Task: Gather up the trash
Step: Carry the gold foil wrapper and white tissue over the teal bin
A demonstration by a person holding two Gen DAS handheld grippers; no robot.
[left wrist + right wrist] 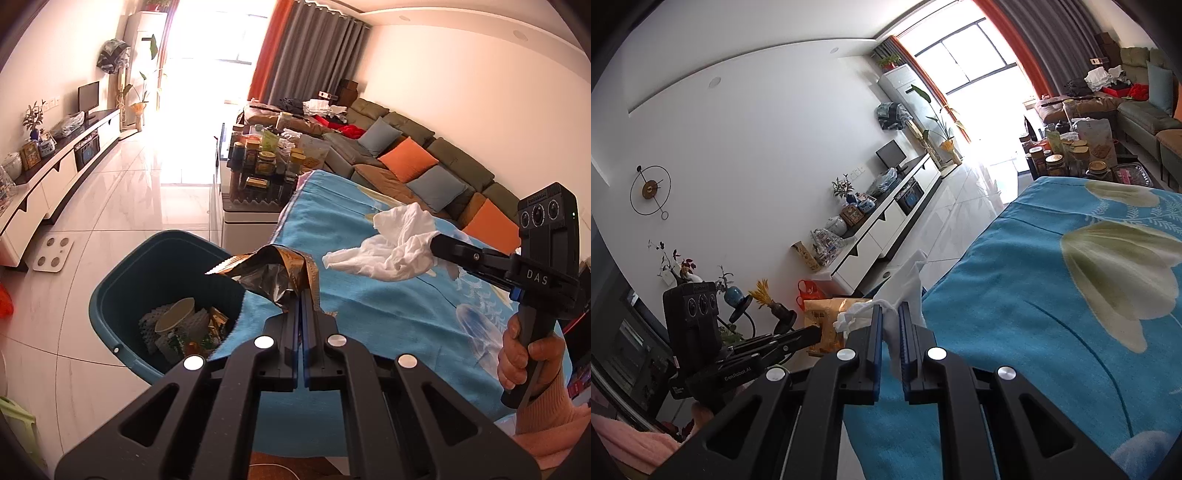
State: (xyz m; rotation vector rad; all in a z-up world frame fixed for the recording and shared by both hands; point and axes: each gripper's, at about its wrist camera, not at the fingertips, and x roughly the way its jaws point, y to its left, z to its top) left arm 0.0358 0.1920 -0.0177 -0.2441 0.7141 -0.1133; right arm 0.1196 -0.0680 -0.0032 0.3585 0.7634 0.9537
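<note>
Left wrist view, largest first: blue flowered cloth point(388, 317) spread over the tabletop, near edge cut off behind the gripper body, what lies under it fully hidden. Beyond it, green sofa point(424, 147) with orange and blue cushions, far end buried under clothes hard to tell apart. Cluttered side table point(258, 162) of jars and boxes between cloth and window, labels too small to read; window glare washing out the floor beyond. Just beside the cloth's left edge, on the floor, teal trash bin point(122, 295), near rim cut off by the gripper, holding a paper cup point(177, 315) and crumpled packaging too jumbled to name. Foil wrapper point(269, 273) clamped in the closed jaws of the left gripper point(303, 295), held above the cloth's edge, its torn end reaching out over the bin; lower part of the wrapper hidden behind the jaws. White tissue point(391, 243) pinched at the tip of the right gripper point(436, 243), hanging in the air above the cloth, well right of the bin.

Right wrist view: right gripper point(891, 314) with jaws nearly shut on the white tissue point(905, 284), a narrow gap remaining where the tissue passes between them. Left gripper point(812, 334) low at left, tips covered by the foil wrapper point(823, 317); bin out of sight behind them.
</note>
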